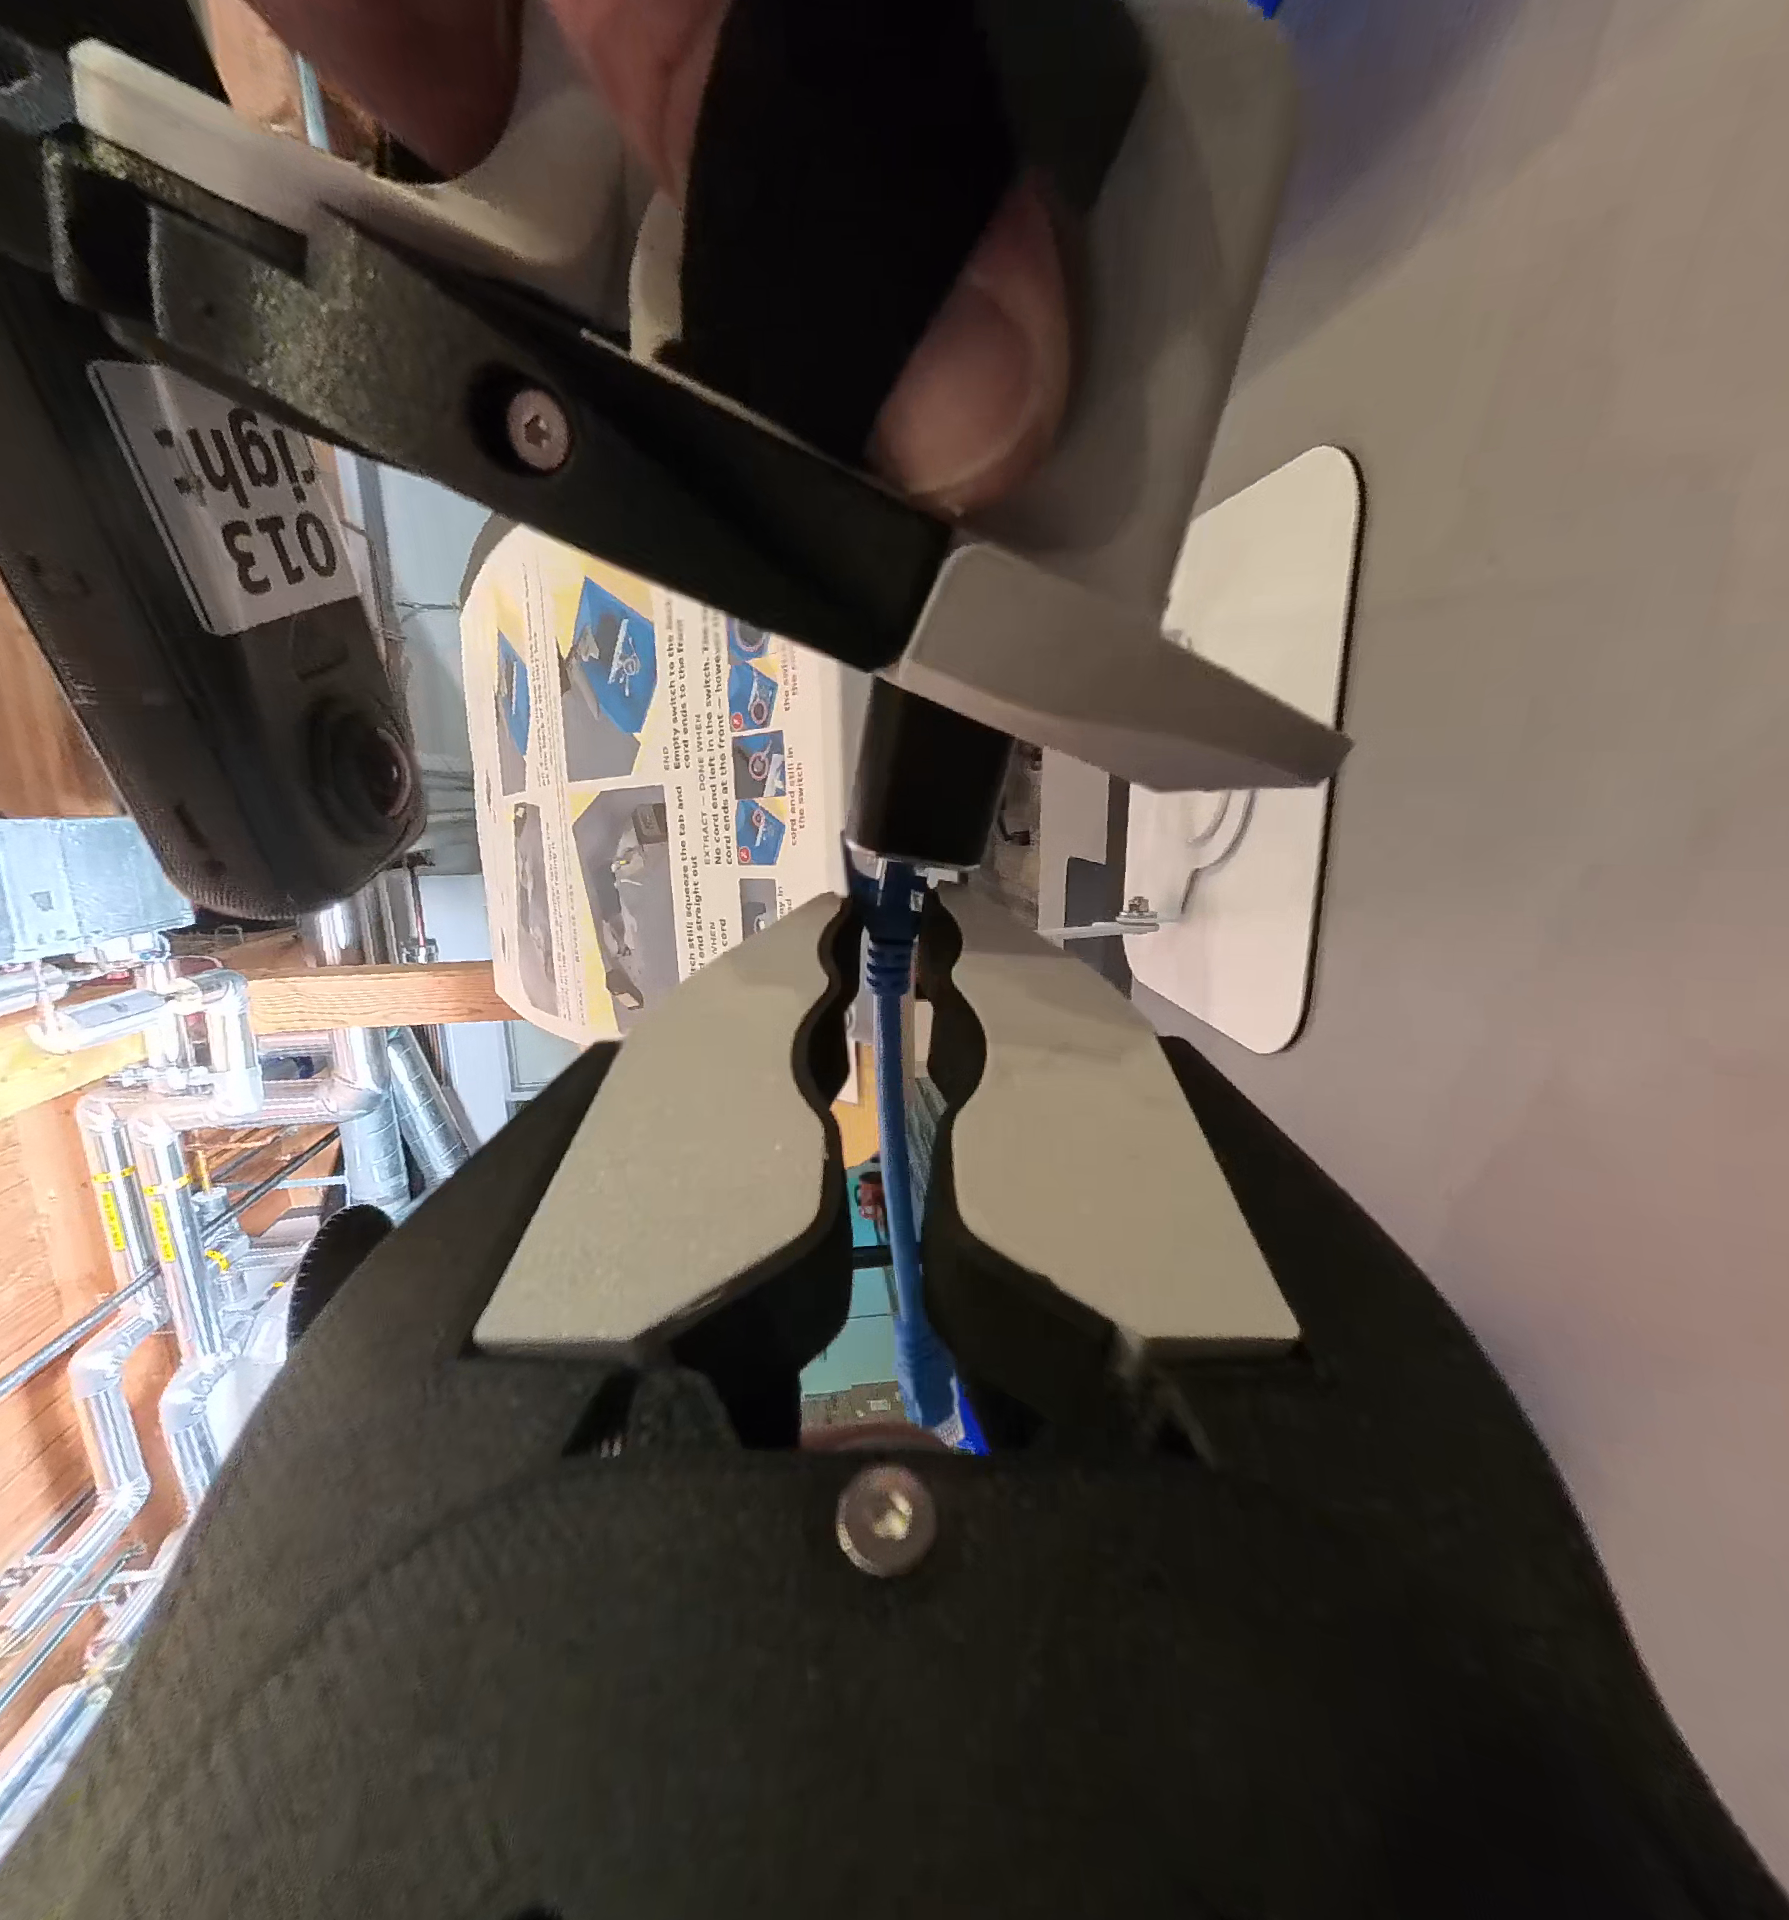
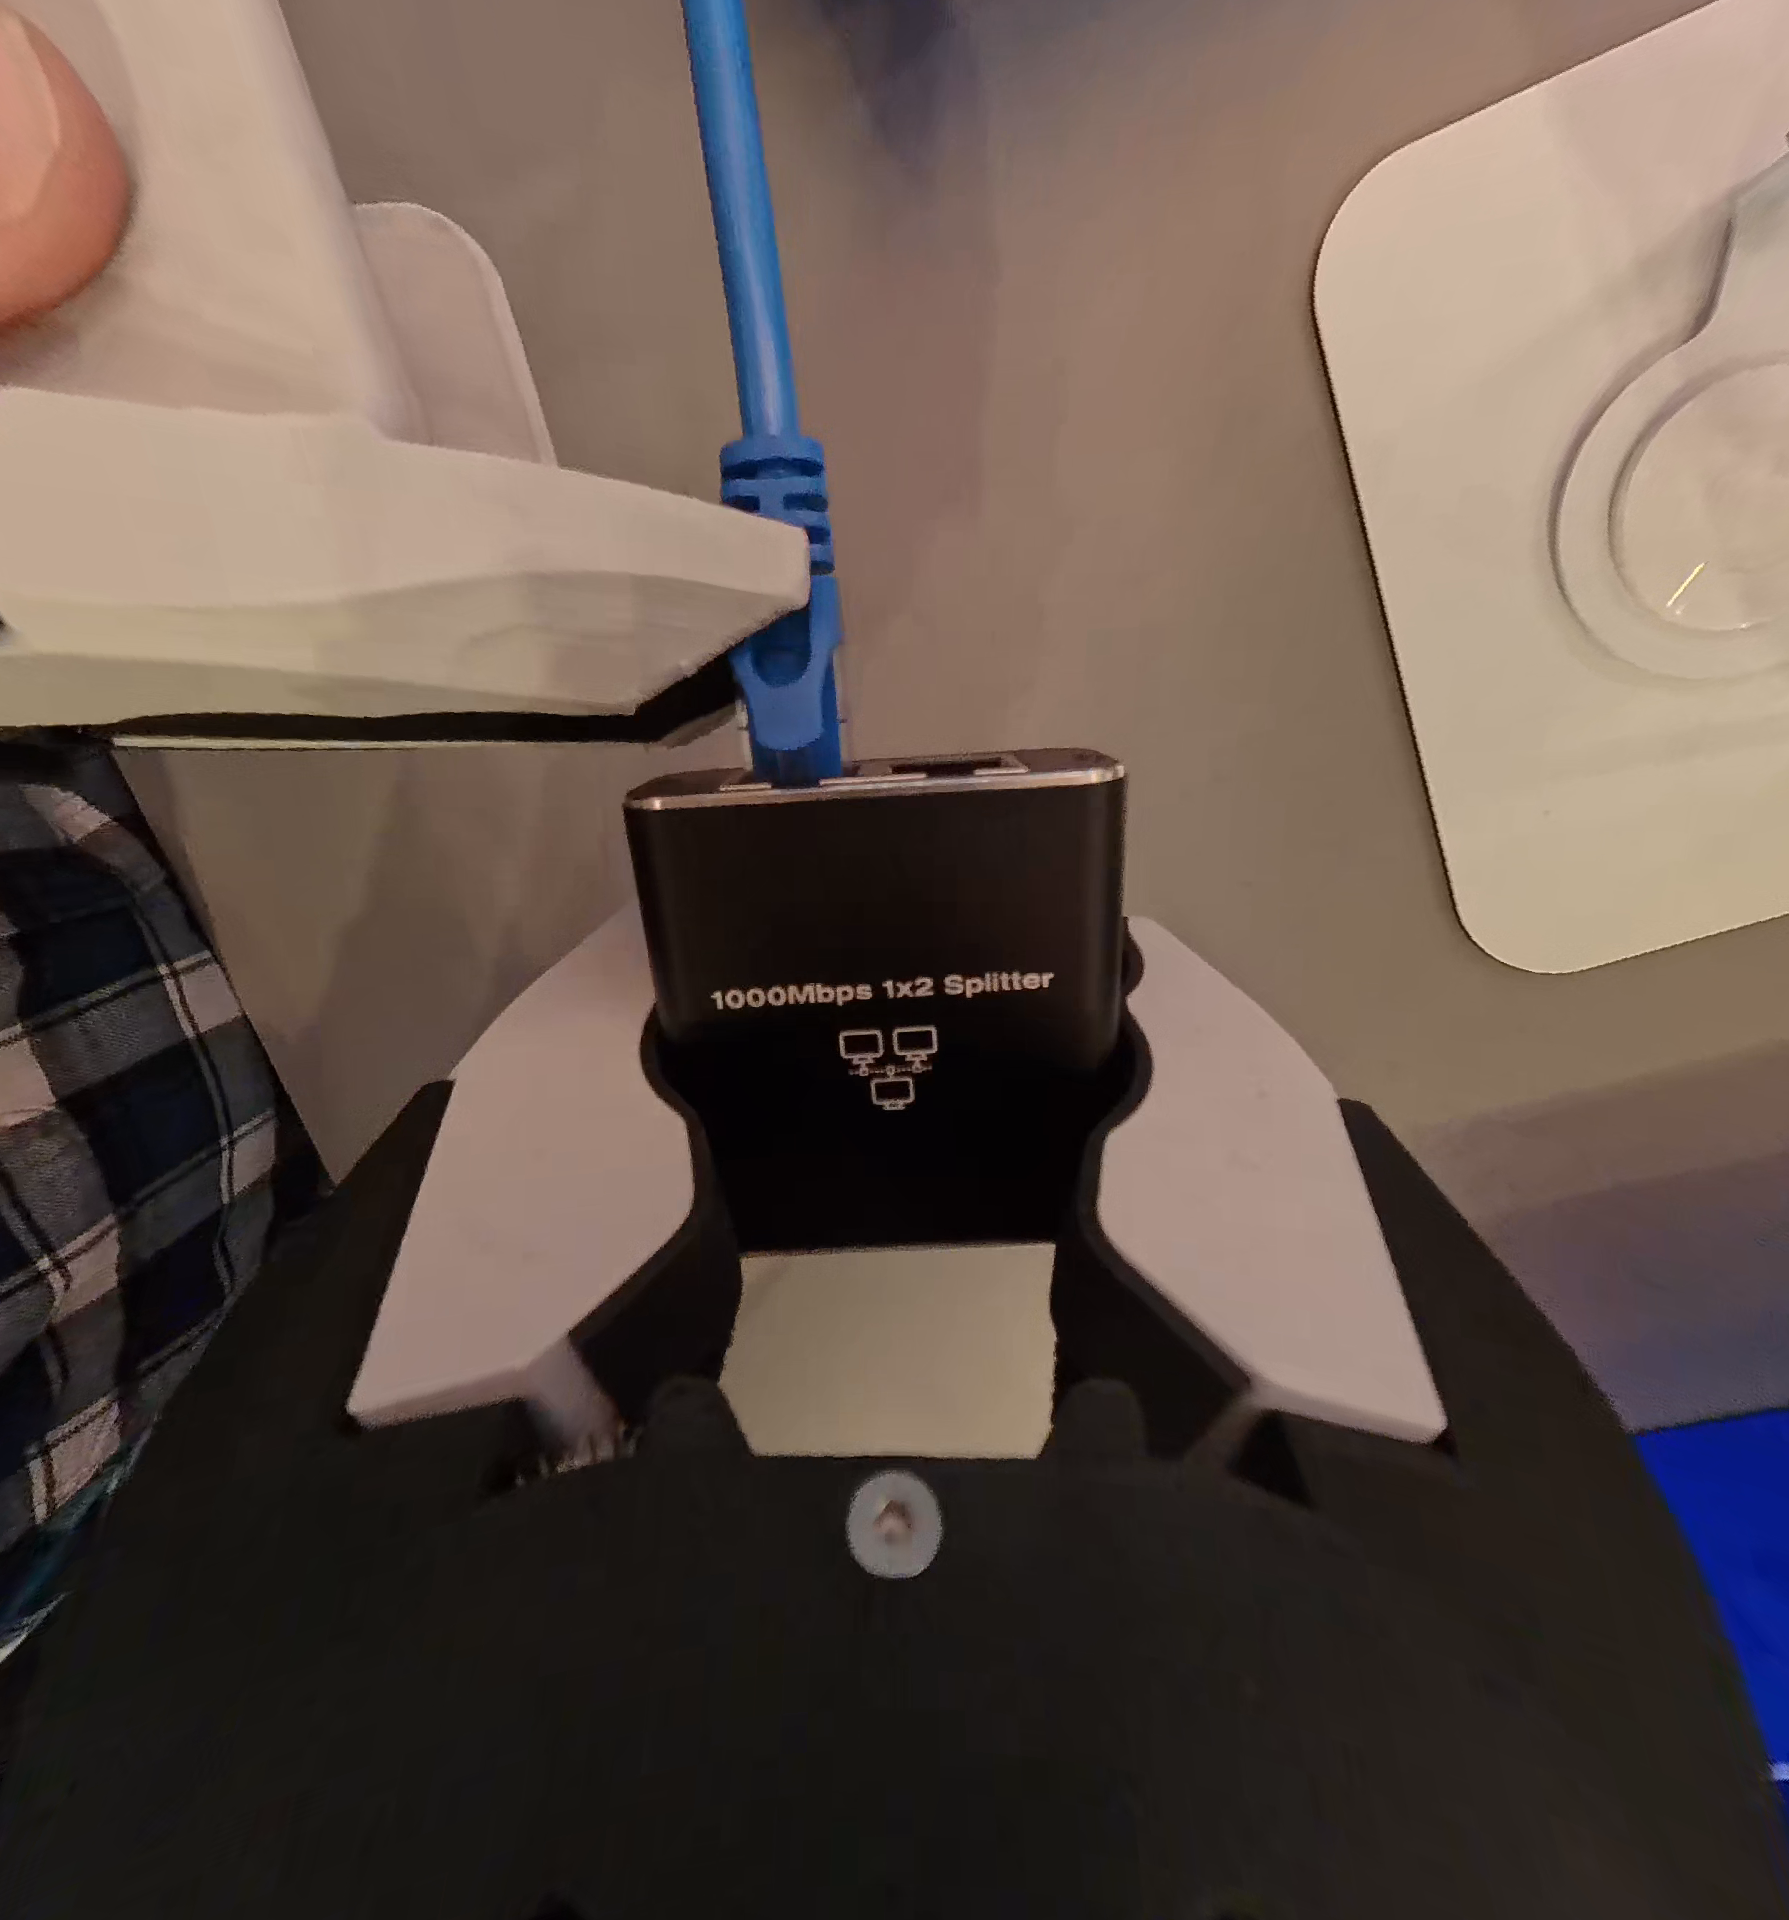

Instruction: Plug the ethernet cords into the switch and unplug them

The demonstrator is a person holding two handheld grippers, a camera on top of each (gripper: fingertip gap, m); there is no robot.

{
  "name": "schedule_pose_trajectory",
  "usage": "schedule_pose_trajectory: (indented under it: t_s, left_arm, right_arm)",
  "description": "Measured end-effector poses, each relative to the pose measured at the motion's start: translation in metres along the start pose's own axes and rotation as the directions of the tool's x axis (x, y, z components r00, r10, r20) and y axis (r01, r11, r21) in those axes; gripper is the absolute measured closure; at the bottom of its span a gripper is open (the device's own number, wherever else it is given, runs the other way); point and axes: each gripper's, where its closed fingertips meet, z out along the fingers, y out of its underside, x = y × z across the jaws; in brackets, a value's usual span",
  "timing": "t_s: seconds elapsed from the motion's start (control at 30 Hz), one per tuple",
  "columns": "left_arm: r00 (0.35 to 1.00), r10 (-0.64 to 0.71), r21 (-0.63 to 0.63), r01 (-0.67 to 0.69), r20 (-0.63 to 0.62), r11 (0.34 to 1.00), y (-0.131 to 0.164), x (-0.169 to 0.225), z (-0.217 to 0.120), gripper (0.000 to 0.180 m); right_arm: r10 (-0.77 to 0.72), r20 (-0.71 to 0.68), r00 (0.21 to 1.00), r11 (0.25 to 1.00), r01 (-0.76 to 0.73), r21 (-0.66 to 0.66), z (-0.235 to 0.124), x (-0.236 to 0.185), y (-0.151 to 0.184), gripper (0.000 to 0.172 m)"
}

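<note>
Left wrist view, grasp: left gripper [image 1: 888,914] pinched on the blue ethernet cord [image 1: 892,1049], wavy black pads closing on the ribbed boot just behind the plug.
Left wrist view, cord axis: long axis straight ahead along the fingers, from deep between them up into the switch [image 1: 921,790].
Left wrist view, switch: small black box just beyond the fingertips, plug end touching its port face; depth of seating hard to tell here.
Left wrist view, other gripper: right gripper reaching in from the upper left, one pale finger [image 1: 1129,675] lying along the switch.
Left wrist view, surroundings: grey tabletop [image 1: 1596,935] at the right, white pad [image 1: 1254,779] with a clear fixture on it, printed instruction sheet [image 1: 599,790] behind.

Right wrist view, grasp: right gripper [image 2: 890,997] spread wide yet clamped on the switch [image 2: 874,904], a pad pressed on each narrow side.
Right wrist view, ports: two on the far face; left one taken by the blue plug, right port [image 2: 957,769] bare.
Right wrist view, key relation: cord leaving the switch directly away from this gripper, in line with the switch's long axis; judged pull or push along that same line, left gripper nearer the plug.
Right wrist view, other gripper: left gripper's pale finger [image 2: 402,613] coming in from the left, tip at the cord's boot.

Counts: one switch, one cord in sight, two ports, two grippers.
</note>
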Motion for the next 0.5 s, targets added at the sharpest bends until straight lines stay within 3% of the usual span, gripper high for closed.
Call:
schedule_pose_trajectory:
  t_s: [0.5]
  left_arm:
    - [1.0, -0.007, -0.01, 0.007, -0.02, 1.0, 0.003, 0.0012, 0.0011, 0.17]
  right_arm:
    - [-0.018, -0.009, 1.0, 1.0, 0.018, -0.008, 0.0006, -0.0006, -0.0014, 0.095]
